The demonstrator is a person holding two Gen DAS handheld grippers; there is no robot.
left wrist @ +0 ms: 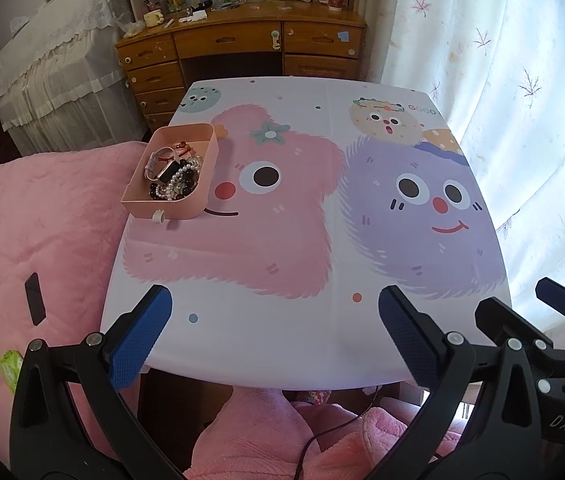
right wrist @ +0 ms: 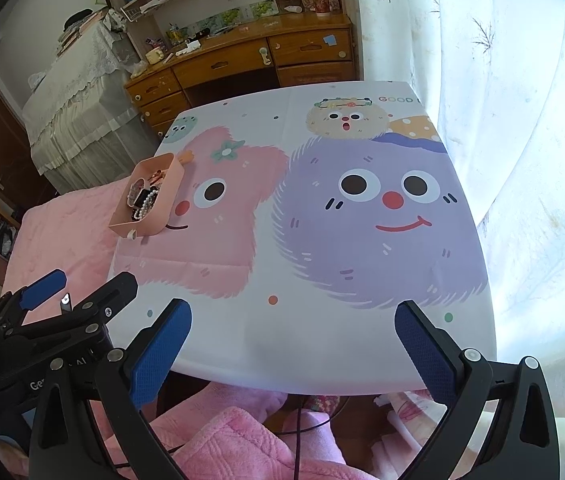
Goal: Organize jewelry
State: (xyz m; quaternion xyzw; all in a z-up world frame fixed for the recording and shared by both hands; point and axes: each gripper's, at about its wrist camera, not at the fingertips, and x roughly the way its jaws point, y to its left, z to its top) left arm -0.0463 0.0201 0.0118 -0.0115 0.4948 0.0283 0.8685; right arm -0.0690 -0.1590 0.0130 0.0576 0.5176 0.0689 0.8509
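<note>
Pink tray (left wrist: 186,210) w/ jewelry (left wrist: 174,174) seen at table's (left wrist: 282,340) far-left edge; nothing gripped.
Left gripper (left wrist: 274,336) and right gripper (right wrist: 292,350) are held wide open, empty, at near edge. Step judged: pre-reach or finished, can't tell. If sorting remains, tray must be approached by left gripper and one piece pinched.

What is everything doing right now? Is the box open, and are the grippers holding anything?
Pink box: open, no lid on it.
Jewelry: piled inside the box.
Left gripper: open, holding nothing.
Right gripper: open, holding nothing.
Desk drawers: all shut.
</note>
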